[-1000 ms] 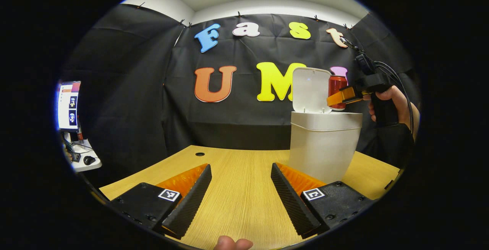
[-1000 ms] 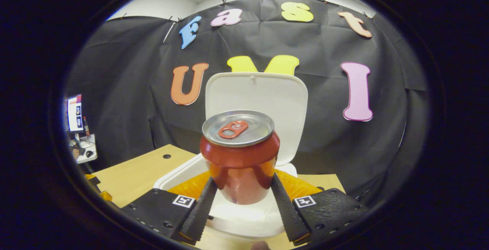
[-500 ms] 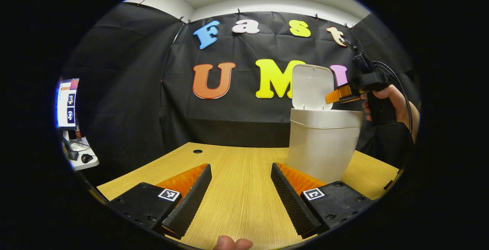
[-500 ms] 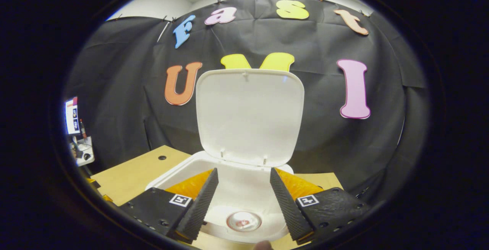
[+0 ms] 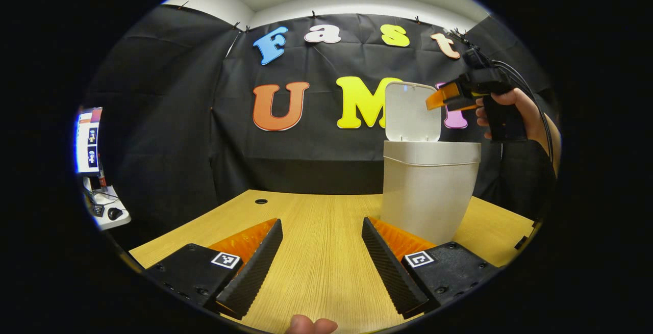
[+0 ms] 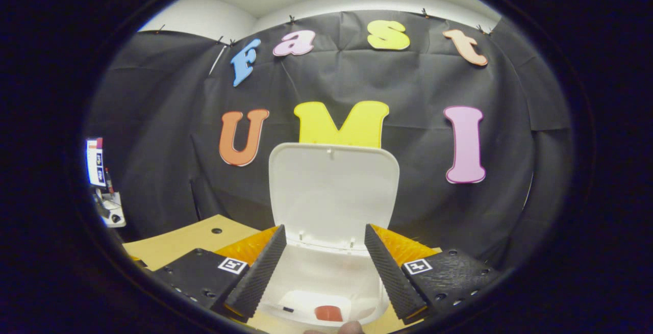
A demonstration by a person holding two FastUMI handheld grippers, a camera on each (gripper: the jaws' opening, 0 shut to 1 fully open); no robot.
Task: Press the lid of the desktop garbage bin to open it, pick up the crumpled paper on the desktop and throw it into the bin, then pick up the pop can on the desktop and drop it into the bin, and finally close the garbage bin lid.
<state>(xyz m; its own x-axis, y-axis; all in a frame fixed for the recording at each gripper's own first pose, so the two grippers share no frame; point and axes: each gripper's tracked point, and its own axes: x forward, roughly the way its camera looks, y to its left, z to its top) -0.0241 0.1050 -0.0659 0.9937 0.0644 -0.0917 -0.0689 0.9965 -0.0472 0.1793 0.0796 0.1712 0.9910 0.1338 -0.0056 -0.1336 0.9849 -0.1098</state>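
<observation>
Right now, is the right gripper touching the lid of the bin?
Apart. In the left gripper view the right gripper hangs beside the upright lid, overlapping its edge; the right gripper view shows its open fingers well short of the lid.

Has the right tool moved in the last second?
Yes. In the left gripper view the right tool has risen, from level with the bin rim to beside the open lid top.
</observation>
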